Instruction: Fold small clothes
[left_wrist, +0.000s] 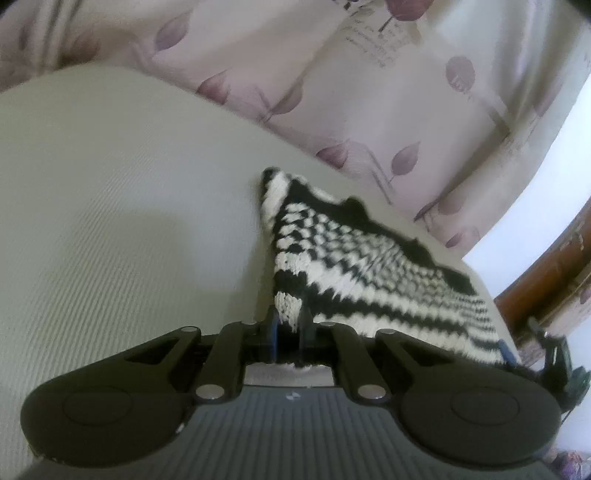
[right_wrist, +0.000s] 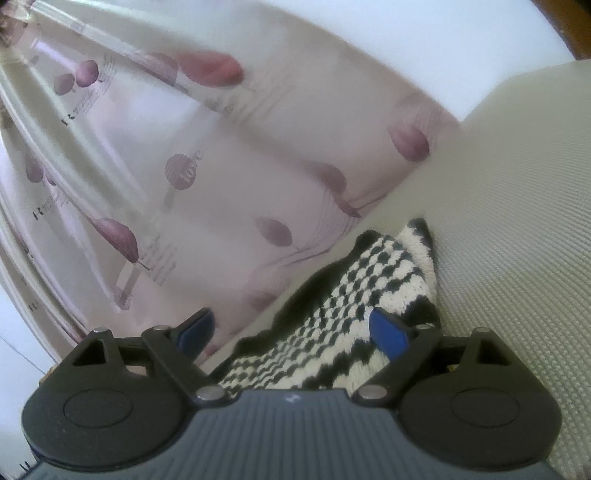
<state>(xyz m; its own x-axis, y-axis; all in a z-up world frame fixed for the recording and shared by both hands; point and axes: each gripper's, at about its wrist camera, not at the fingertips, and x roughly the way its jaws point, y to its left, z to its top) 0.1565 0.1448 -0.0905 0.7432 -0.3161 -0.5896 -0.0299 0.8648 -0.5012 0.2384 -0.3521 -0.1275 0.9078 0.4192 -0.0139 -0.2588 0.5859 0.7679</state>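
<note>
**Left fingers clenched on striped knit, right fingers spread wide**

Left gripper (left_wrist: 287, 325), black with blue pads: fingers drawn tight together, pinching the near edge of a small black-and-cream knitted garment (left_wrist: 354, 266), woolly, with stripes and a checkered band. Knit pulled up into the pinch and poking out below it, behind the pads. From the fingertips onward, spreading ahead and to the right in a triangular flap, one corner standing well beyond the tips, scalloped black border along the far right side. Left of the fingers and under the garment, a pale cream ribbed fabric surface (left_wrist: 110, 206), bare on that side. At the far right edge of the left wrist view, the other gripper's black frame, close to the garment's right-hand corner. Beyond the surface, a sheer white curtain with purple leaf print (left_wrist: 369, 103).

Right gripper (right_wrist: 295, 328): fingers released, splayed far apart, no pad pressing on anything. Same knitted garment (right_wrist: 332, 325) lying between and ahead of the two fingers, its cloth running under the right-hand blue pad (right_wrist: 389, 334); whether that pad touches the wool, impossible to tell. Garment's far corner raised ahead of the right finger. Cream ribbed surface (right_wrist: 498, 221) to the right of the fingers. Leaf-printed curtain (right_wrist: 184, 166) ahead and to the left, blurred.
</note>
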